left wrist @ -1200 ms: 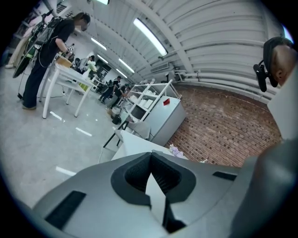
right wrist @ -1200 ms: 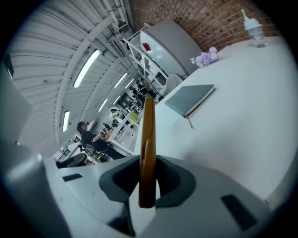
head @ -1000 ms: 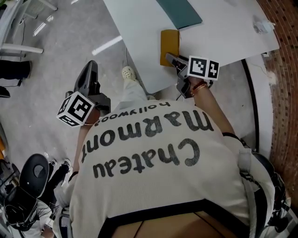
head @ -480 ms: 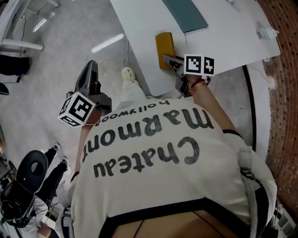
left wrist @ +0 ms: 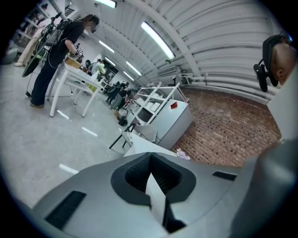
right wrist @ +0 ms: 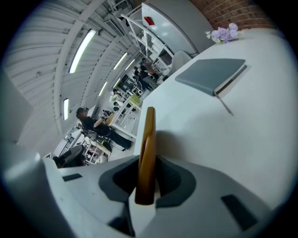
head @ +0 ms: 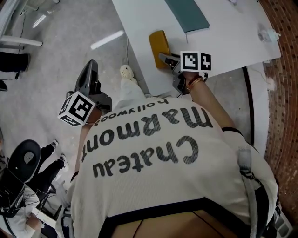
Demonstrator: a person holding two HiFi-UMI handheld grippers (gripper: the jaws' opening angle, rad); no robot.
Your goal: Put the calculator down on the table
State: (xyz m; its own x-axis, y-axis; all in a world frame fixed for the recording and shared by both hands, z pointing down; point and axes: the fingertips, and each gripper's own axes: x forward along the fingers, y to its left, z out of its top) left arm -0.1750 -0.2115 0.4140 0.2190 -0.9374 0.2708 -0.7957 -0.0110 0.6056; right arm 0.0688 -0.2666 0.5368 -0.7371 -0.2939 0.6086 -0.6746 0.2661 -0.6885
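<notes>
My right gripper (head: 165,58) is shut on a flat yellow-orange calculator (head: 159,45). The calculator is over the white table (head: 223,44), near its left front corner. In the right gripper view the calculator (right wrist: 147,148) stands edge-on between the jaws of the right gripper (right wrist: 148,162), and its shadow falls on the tabletop (right wrist: 242,139). Whether it touches the table I cannot tell. My left gripper (head: 91,69) hangs over the grey floor to the left of the table. In the left gripper view the jaws of the left gripper (left wrist: 150,161) are shut with nothing held.
A teal notebook (head: 186,13) lies farther back on the table, also in the right gripper view (right wrist: 212,74). Small purple flowers (right wrist: 223,32) sit at the far table edge. A brick wall (head: 284,93) runs along the right. A shoe (head: 126,72) is on the floor.
The right gripper has carried the calculator a little to the left over the table and tilted it. The left gripper has stayed where it was.
</notes>
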